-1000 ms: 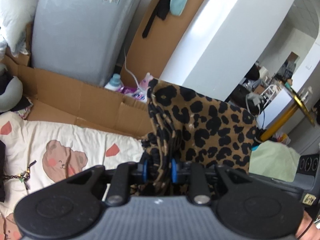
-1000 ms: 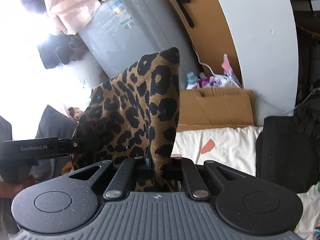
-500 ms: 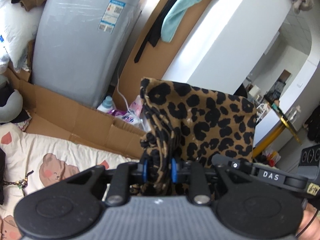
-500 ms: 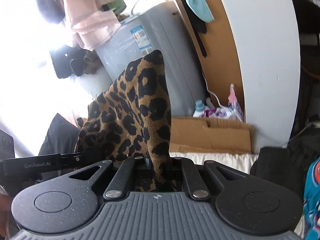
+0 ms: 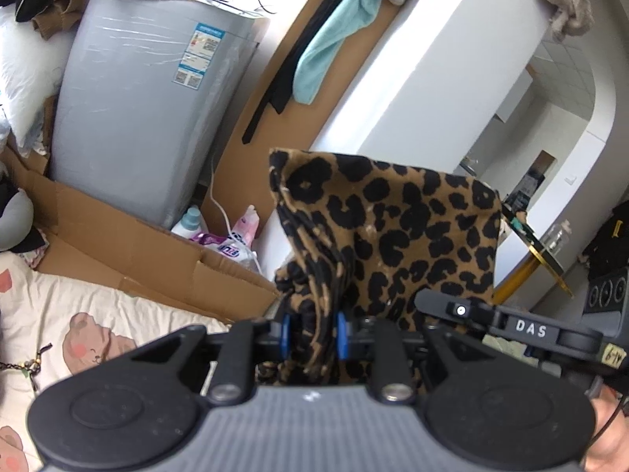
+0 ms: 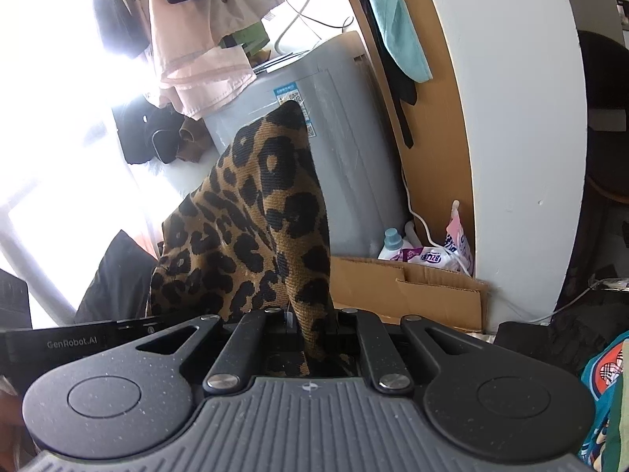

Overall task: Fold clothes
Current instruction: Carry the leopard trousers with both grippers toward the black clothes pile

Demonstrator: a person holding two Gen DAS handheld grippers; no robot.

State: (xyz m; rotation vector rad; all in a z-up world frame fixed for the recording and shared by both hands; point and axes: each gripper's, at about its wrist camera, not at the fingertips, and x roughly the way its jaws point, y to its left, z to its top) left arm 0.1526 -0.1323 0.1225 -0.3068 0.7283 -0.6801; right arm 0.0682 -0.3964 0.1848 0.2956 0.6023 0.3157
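Left gripper (image 5: 310, 334): blue pads clamped on a bunched fold of leopard-print cloth (image 5: 393, 236). Right gripper (image 6: 310, 326): nearly closed, pinching a thinner edge of the same cloth (image 6: 255, 228). Cloth held up in the air between both, standing above the fingers. Behind: grey washing machine (image 5: 129, 118), flattened cardboard (image 5: 129, 251), detergent bottles (image 5: 220, 232). Below left: bear-print bedsheet (image 5: 78, 326).

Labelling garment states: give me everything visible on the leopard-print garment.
The leopard-print garment is tan-brown knit-looking fabric with black spots. It is lifted off the bed, pinched at two places: the left hand-held gripper clamps a bunched, gathered edge, and the right hand-held gripper is shut on a thinner fold. Cloth stands above each grip and spans between them. Its lower part is hidden.
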